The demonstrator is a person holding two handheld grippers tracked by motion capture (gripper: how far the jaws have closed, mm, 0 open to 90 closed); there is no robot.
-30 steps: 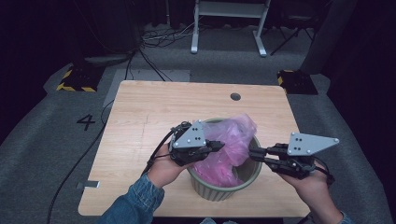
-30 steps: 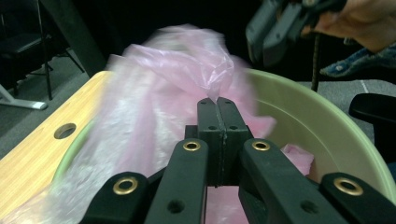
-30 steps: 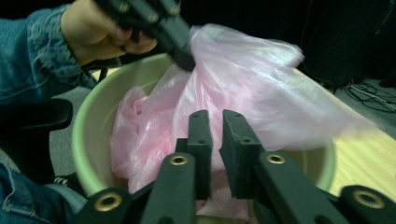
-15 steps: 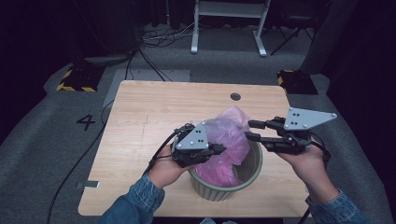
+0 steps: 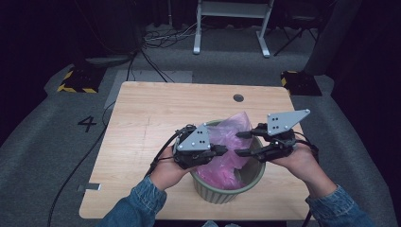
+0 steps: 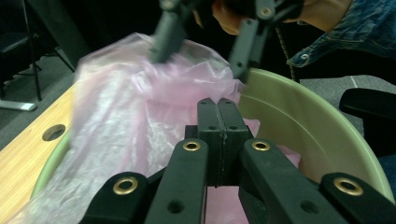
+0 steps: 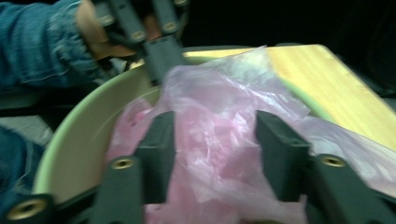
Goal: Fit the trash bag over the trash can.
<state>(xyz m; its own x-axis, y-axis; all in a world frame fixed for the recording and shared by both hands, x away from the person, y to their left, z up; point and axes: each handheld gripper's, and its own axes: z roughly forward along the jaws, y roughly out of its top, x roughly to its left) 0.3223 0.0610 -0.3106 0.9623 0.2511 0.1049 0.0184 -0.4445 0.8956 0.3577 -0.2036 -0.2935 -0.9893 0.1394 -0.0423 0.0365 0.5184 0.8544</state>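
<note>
A pale green bin (image 5: 222, 195) stands at the table's near edge with a pink plastic bag (image 5: 232, 128) in it, bunched up over the far rim. My left gripper (image 5: 223, 150) reaches in from the left and is shut on the bag's film; in the left gripper view its jaws (image 6: 217, 122) are pressed together over the bag (image 6: 140, 102) and bin wall (image 6: 299, 126). My right gripper (image 5: 242, 143) hangs open over the bin's right side. In the right gripper view its jaws (image 7: 215, 140) straddle a raised fold of the bag (image 7: 219, 102), with the left gripper (image 7: 161, 53) beyond.
The wooden table (image 5: 156, 113) has a round cable hole (image 5: 238, 98) at the far right. A black cable (image 5: 94, 151) trails off the left edge to the floor, which is marked with a 4 (image 5: 87, 124). White stand legs (image 5: 231, 28) stand beyond the table.
My right gripper has swung left from the bin's right rim to the raised part of the bag, staying open. The left gripper has held still.
</note>
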